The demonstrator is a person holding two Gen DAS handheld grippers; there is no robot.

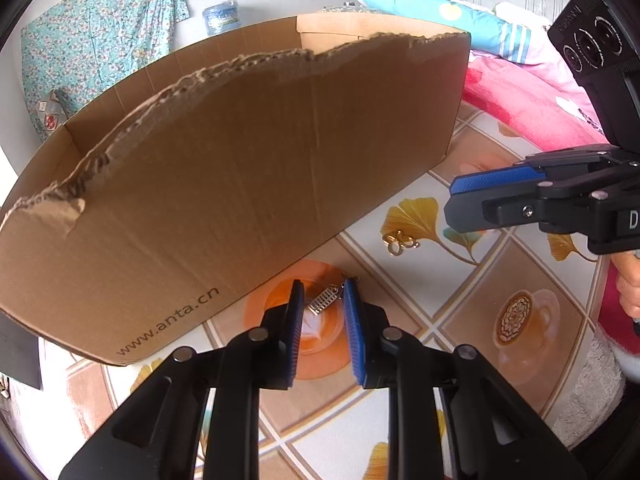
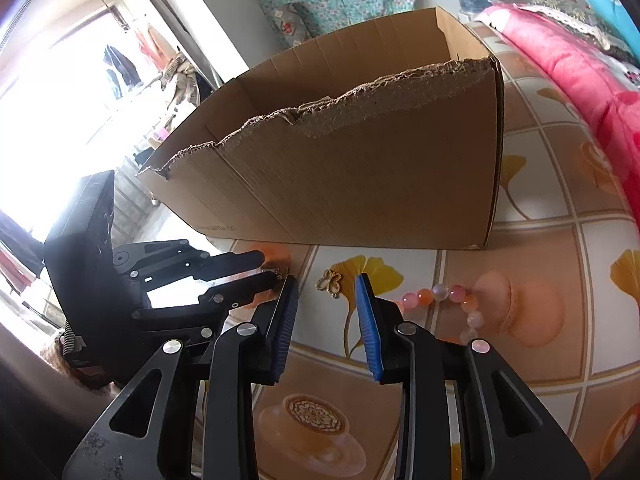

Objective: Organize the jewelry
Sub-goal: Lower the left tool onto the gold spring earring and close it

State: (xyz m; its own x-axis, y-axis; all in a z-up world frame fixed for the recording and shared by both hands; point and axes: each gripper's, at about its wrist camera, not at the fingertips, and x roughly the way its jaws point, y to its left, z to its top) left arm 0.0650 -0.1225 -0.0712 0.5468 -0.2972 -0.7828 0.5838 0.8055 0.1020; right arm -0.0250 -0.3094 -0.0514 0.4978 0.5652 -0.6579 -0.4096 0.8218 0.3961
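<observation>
left hand-held gripper (image 1: 323,296): jaws narrowed around a silver charm (image 1: 322,300), grip not certain | cardboard box (image 1: 240,168): just beyond it on the surface (image 1: 500,272) | gold pendant (image 2: 330,282): ahead of the right hand-held gripper (image 2: 327,294), whose jaws stood part open, empty | bead bracelet (image 2: 448,300): to its right
</observation>
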